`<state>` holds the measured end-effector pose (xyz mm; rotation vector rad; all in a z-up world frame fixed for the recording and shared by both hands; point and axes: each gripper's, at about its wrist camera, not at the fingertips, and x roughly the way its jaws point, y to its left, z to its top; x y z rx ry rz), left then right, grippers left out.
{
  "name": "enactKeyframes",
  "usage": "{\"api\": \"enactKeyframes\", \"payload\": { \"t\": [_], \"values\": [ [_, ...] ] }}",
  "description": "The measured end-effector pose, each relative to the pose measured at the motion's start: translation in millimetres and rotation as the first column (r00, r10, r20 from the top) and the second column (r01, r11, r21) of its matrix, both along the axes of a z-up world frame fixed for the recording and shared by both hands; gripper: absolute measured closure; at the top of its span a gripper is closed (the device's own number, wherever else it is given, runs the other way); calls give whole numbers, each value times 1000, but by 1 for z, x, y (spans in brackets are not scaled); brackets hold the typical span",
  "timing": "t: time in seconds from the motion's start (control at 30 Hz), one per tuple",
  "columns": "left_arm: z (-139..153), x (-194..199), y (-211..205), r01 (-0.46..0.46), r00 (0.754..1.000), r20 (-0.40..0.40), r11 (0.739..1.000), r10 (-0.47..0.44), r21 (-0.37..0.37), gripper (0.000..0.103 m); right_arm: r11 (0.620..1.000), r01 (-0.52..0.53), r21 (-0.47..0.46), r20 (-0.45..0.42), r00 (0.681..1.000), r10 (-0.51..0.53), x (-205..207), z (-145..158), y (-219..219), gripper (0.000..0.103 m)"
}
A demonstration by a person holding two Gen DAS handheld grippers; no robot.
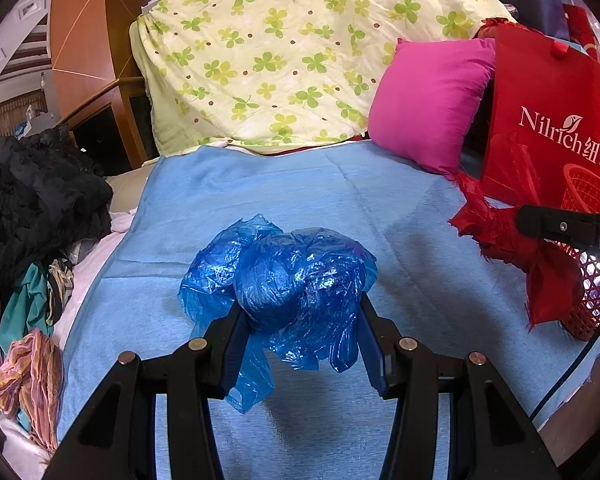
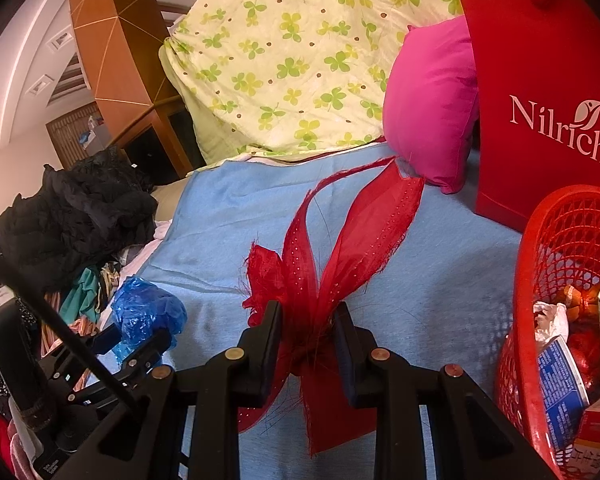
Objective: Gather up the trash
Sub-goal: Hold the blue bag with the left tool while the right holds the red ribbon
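I am looking down at a bed covered by a light blue cloth sheet (image 1: 300, 200). Lying on it are a magenta square cushion (image 1: 428, 100), a clover-printed pale yellow quilt (image 1: 280, 60), a red paper bag (image 2: 540, 100), a red plastic mesh basket (image 2: 560, 240) and, at its left edge, a black crumpled garment (image 1: 32, 200).

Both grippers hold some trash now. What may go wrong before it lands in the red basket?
1. The red ribbon bow has long loose tails that trail past the right gripper; they may catch on the red basket rim.
2. The blue plastic wad bulges beyond the left gripper, and a loose flap hangs below, so it may slip out.
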<state>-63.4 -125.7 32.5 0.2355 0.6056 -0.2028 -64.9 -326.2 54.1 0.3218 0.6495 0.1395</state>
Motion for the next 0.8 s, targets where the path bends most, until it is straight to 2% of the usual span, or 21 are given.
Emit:
{"api": "enactKeyframes", "payload": {
  "t": [0.8],
  "values": [
    [-1,-1,-4,24,1000,2,1000,-24,19,51,1000,-3,-3,2,1000,3,-2,1,0,75]
  ]
}}
